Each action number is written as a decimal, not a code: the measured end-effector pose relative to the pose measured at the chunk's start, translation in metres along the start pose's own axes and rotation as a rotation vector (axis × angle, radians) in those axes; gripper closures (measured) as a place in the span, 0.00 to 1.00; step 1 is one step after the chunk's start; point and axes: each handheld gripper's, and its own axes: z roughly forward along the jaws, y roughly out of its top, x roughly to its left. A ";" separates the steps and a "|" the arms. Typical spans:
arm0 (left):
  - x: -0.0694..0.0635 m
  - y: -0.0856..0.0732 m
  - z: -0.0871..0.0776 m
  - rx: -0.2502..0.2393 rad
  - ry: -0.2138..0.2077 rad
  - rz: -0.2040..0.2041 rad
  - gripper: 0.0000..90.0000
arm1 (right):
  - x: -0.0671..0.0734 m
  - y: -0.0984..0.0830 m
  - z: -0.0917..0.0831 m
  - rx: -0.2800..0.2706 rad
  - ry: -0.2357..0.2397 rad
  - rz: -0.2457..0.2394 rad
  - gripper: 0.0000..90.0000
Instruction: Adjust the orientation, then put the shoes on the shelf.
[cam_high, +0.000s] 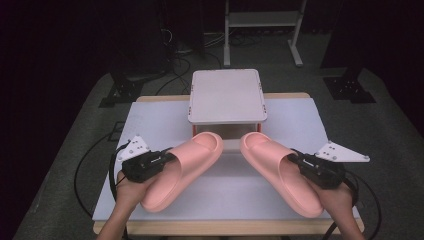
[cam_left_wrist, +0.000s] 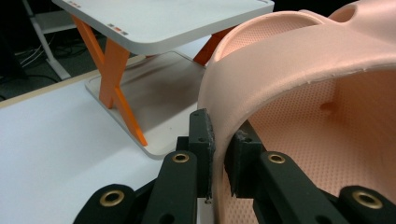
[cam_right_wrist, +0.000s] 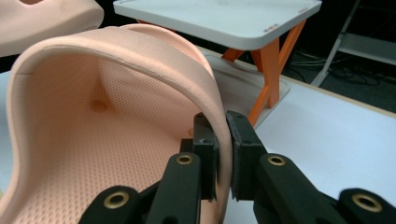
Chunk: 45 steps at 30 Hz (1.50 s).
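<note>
Two slippers | left slipper (cam_high: 186, 167) toe up-right | right slipper (cam_high: 278, 170) toe up-left

A: Lab, not a home. Dark room, black drapes around 1 white-topped table (cam_high: 150, 120).

B: Agreed. Loose cables (cam_high: 172, 60) across grey carpet, tripod feet (cam_high: 117, 92), a metal frame (cam_high: 262, 20) behind. Recording rig setup.

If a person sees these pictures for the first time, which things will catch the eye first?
The two pink foam slippers stand out first: the left slipper and the right slipper, toes angled toward each other on the white table. Each is pinched at its side wall by a black gripper: the left gripper and the right gripper. Behind them stands a small white shelf with orange legs.
</note>
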 end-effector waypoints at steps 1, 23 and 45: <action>0.000 0.002 -0.001 -0.003 -0.002 0.003 0.91 | 0.000 0.002 -0.001 -0.004 0.001 -0.003 0.92; 0.014 0.036 0.003 0.002 -0.001 0.004 0.91 | -0.004 0.043 0.004 0.001 0.010 -0.031 0.92; 0.043 0.063 0.016 0.001 0.059 -0.023 0.91 | -0.021 0.077 0.031 -0.011 -0.018 -0.028 0.92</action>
